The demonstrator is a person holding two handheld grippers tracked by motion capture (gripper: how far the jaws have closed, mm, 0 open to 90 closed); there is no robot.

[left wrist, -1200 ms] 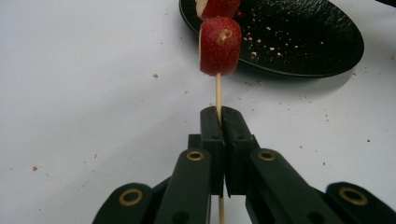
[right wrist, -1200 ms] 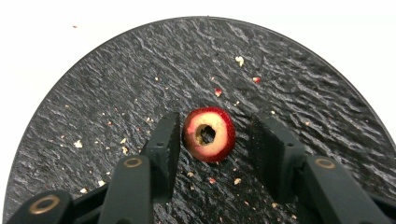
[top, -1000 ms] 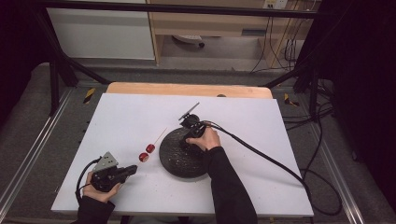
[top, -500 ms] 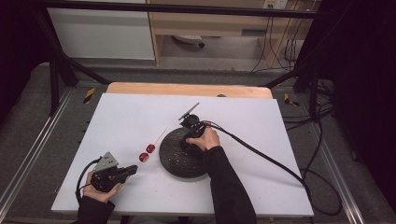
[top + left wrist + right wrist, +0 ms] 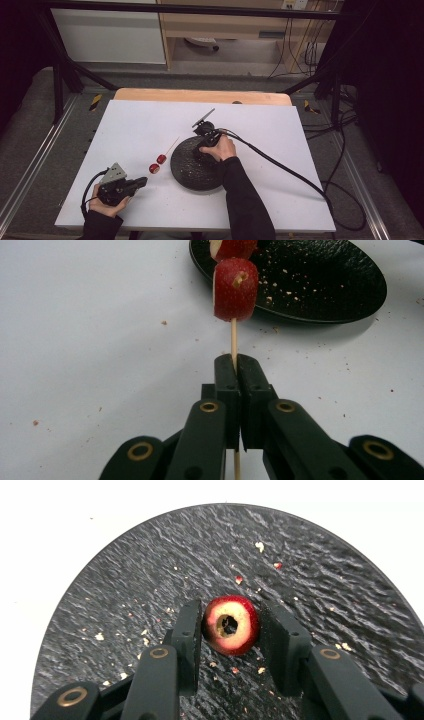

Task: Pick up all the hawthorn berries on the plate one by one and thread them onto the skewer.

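Note:
My left gripper point(image 5: 235, 360) is shut on a thin wooden skewer point(image 5: 233, 340) that carries two red fruit pieces point(image 5: 235, 290). In the high view this gripper point(image 5: 144, 179) rests low at the table's front left, and the skewered pieces point(image 5: 158, 163) lie just left of the black plate point(image 5: 185, 175). My right gripper point(image 5: 232, 609) points down onto the plate point(image 5: 150, 565). Its pads sit against both sides of a red fruit piece point(image 5: 231, 625) with a cored hole. A hand covers most of the right gripper point(image 5: 204, 142) in the high view.
Crumbs are scattered over the plate point(image 5: 310, 280) and the white table point(image 5: 280, 130). The right gripper's thick cable point(image 5: 280, 165) runs across the table to its right edge. The skewer's far tip point(image 5: 176, 140) points toward the table's middle.

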